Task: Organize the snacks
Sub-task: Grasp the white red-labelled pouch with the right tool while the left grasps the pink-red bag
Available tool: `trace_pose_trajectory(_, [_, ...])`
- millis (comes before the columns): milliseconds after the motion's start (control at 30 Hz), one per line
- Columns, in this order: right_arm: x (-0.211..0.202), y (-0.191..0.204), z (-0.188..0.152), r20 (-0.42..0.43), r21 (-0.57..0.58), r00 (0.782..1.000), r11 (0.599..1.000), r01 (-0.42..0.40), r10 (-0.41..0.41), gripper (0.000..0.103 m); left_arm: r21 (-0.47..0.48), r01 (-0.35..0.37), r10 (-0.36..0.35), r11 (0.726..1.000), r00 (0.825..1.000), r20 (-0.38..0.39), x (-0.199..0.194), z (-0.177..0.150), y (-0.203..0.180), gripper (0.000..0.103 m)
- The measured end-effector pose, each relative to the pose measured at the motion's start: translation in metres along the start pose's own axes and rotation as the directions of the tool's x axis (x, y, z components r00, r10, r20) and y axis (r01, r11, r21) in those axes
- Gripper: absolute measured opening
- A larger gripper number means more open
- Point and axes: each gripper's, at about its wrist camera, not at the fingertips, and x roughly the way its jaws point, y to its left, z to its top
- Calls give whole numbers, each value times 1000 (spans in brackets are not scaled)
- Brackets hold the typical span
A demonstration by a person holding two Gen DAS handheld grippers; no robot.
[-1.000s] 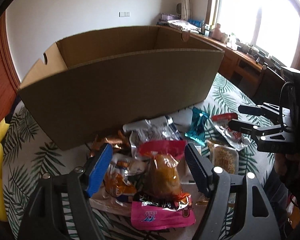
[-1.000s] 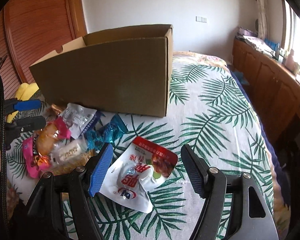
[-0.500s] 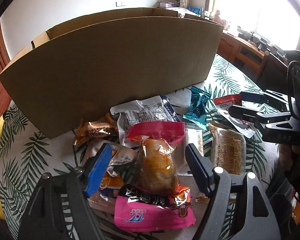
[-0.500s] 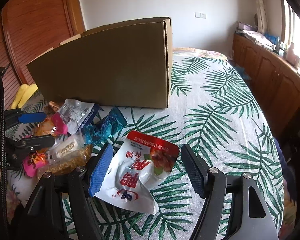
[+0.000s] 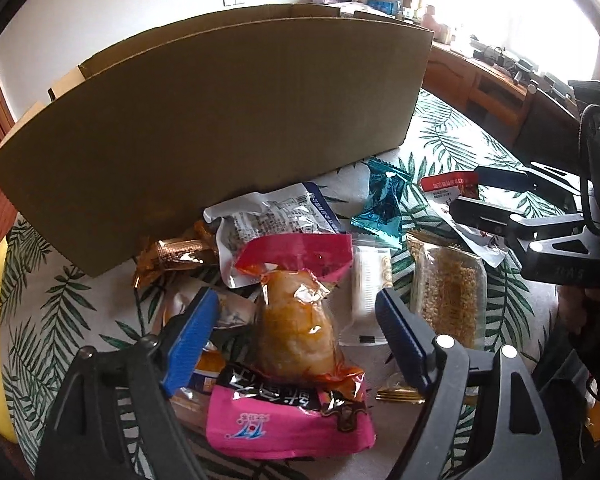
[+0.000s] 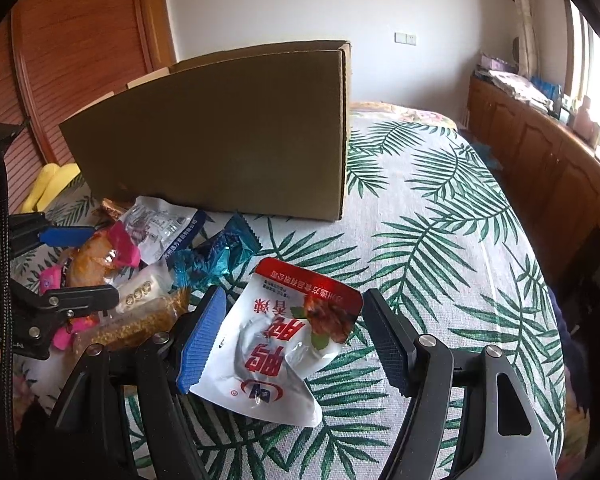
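Pick-up step: the left gripper (image 5: 296, 336), jaws just opening, straddles the pink pack (image 5: 296, 360) near the box (image 5: 220, 120), the right gripper (image 6: 288, 340) unclenched around the white pouch (image 6: 276, 344); next, close.

- The cardboard box (image 5: 220, 120) is plain matt brown corrugated board, no print, filling the upper middle of the left wrist view.
- The pink snack pouch (image 5: 296, 344) at bottom centre is glossy crinkly plastic film, clear in the middle.
- The teal wrapper (image 5: 382, 204) right of centre looks like shiny metallic foil.
- The white-and-red pouch (image 6: 276, 340) low in the right wrist view is smooth, shiny plastic with creases.
- The tablecloth (image 6: 440, 248) looks like matt woven cloth with a leaf print.
- The left gripper (image 5: 296, 320) has matt black plastic arms, ribbed blue pads and silvery metal screws.
- The cabinets (image 6: 540, 152) at right are polished wood.
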Motion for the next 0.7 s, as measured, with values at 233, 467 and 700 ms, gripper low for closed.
trace_pose_trajectory(233, [-2,-2,-1,11,9,1000,1000,-15,15,72,-40,35,-35,999,999,12,-2,2,7,71])
trace_pose_trajectory(467, [-3,-4,-1,18,12,999,999,-33,33,72,-61,1,-1,998,1000,1,2,0,14,37])
trace_pose_trajectory(700, [-1,-3,0,8,7,999,999,-44,44,72,-63,-3,5,998,1000,21,0,-6,16,35])
